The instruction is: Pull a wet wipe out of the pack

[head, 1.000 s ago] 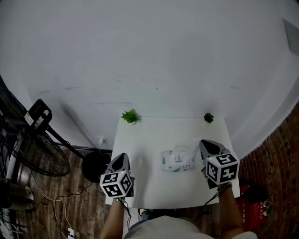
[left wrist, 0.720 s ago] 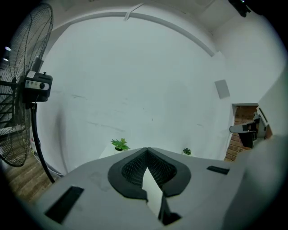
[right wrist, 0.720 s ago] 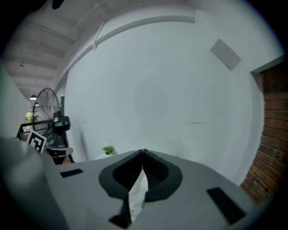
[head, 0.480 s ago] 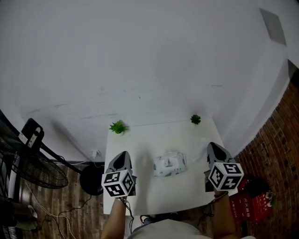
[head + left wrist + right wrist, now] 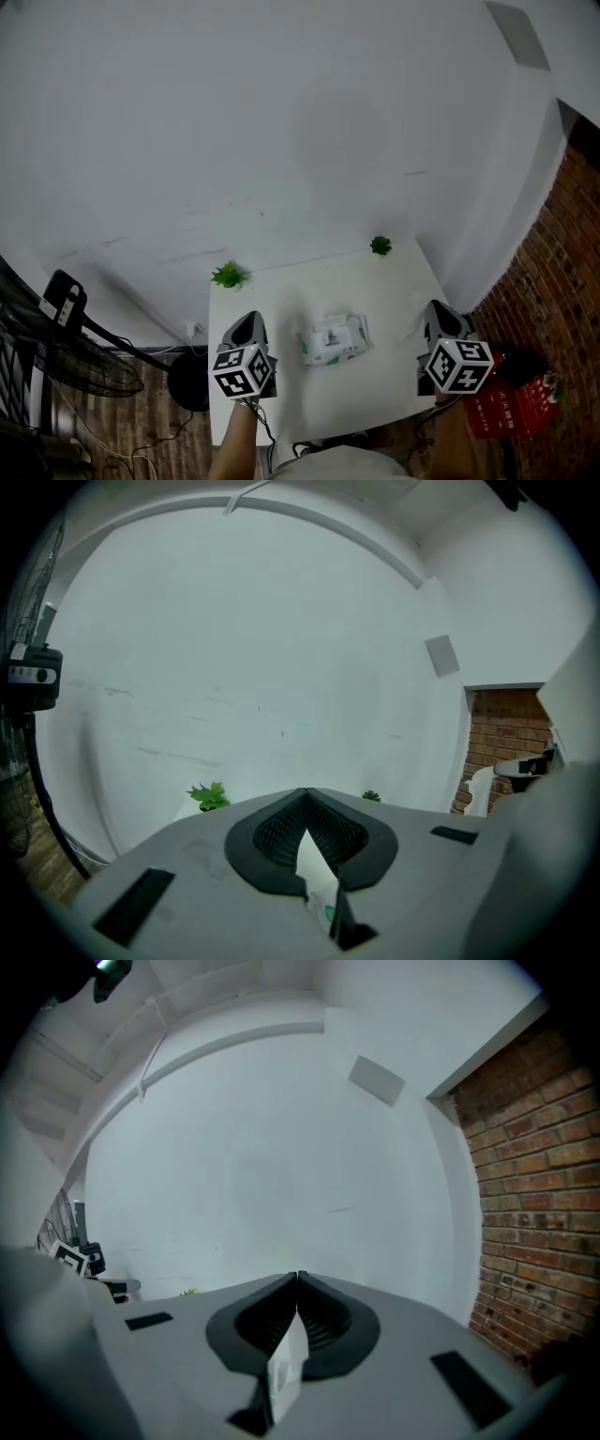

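Since the earlier frames your right gripper (image 5: 437,307) had drawn away from the pack (image 5: 334,340) toward the right edge of the white table (image 5: 281,309). Your left gripper (image 5: 249,319) hovered over the table's left side, its jaws closed tip to tip on nothing. The right jaws were pinched on a thin white wet wipe (image 5: 286,1359). The pack lay near the table's middle, between the two grippers and apart from both. Two small green plants (image 5: 228,275) (image 5: 380,246) stood at the far corners
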`<state>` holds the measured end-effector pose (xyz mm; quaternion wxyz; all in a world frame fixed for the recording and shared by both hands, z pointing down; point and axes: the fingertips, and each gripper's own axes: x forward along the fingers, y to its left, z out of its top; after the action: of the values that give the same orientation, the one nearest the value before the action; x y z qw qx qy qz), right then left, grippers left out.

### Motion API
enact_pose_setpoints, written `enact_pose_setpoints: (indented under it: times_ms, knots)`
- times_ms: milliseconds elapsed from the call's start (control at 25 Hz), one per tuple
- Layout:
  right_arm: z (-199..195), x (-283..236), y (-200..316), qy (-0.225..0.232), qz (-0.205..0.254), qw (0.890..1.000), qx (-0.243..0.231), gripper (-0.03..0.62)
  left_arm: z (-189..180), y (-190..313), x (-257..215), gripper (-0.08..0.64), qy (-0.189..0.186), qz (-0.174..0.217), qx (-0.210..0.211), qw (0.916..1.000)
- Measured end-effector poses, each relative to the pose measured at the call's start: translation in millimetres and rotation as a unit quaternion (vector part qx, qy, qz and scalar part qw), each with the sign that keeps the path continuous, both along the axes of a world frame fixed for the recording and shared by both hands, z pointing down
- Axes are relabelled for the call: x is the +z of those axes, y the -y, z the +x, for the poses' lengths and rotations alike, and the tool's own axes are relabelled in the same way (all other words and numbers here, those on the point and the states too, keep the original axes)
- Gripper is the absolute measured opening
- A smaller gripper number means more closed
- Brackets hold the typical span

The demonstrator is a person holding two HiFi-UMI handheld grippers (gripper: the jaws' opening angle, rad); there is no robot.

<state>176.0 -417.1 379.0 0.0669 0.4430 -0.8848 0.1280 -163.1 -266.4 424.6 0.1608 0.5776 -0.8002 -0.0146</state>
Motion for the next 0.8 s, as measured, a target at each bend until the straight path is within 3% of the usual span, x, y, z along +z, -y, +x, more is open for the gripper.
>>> enact_pose_setpoints:
  times_ms: [800]
  knots:
    - [5, 10, 9, -0.008, -0.013, 1.0, -0.01, 0.005, 4, -7, 0, 0.002, 0.006, -0.004, -0.007, 1.0]
